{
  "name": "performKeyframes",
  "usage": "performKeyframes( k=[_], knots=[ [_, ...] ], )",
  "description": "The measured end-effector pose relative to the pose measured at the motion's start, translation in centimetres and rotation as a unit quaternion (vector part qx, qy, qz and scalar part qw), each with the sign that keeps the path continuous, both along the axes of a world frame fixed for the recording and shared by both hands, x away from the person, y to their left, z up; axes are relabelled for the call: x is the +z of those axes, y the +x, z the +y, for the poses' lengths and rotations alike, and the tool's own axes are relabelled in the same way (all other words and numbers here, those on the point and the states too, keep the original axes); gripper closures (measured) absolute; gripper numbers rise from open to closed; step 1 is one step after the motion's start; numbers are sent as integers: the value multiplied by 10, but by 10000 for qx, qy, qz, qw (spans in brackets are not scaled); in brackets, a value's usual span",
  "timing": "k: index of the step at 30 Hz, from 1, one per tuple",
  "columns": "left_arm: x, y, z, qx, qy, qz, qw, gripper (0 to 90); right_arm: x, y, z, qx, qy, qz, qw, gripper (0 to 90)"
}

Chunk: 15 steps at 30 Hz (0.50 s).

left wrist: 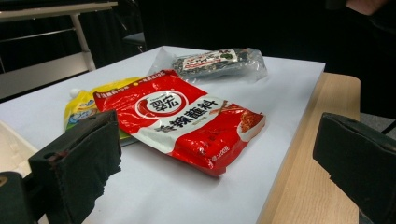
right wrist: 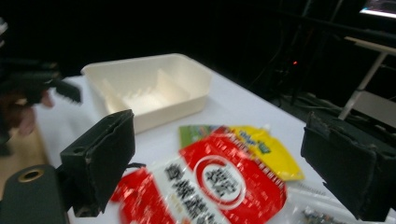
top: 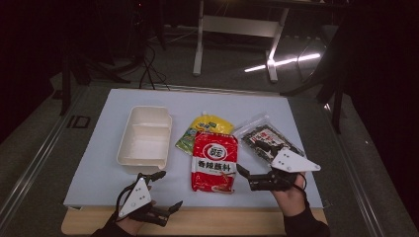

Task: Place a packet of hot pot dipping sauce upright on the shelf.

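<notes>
Two claws (top: 165, 190) (top: 253, 159) both wide open and empty, three packets (top: 214, 160), one white tray (top: 144, 136)

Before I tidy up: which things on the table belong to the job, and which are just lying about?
In the job:
red packet
right gripper, open above it

Likely just lying about:
white tray
yellow pouch
seaweed bag
left gripper, open, idle
</notes>
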State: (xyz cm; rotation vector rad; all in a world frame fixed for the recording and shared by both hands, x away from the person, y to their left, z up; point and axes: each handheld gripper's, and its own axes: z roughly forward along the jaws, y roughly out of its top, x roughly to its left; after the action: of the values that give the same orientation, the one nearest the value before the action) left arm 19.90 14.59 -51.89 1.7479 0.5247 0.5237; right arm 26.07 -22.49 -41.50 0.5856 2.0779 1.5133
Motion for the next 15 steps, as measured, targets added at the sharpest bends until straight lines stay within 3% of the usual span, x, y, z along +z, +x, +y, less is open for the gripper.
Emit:
performKeyframes(
  k=[4,12,15],
  knots=[
    [-1,1,0,4,-11,32,10000,19,6,14,2,-106,86,37,9999,95],
    [-1,1,-1,-14,-7,32,10000,19,10,42,7,-211,-101,143,9996,95],
    [-1,1,-1,-28,25,31,10000,19,8,60,9,-184,-103,325,9992,95]
  ],
)
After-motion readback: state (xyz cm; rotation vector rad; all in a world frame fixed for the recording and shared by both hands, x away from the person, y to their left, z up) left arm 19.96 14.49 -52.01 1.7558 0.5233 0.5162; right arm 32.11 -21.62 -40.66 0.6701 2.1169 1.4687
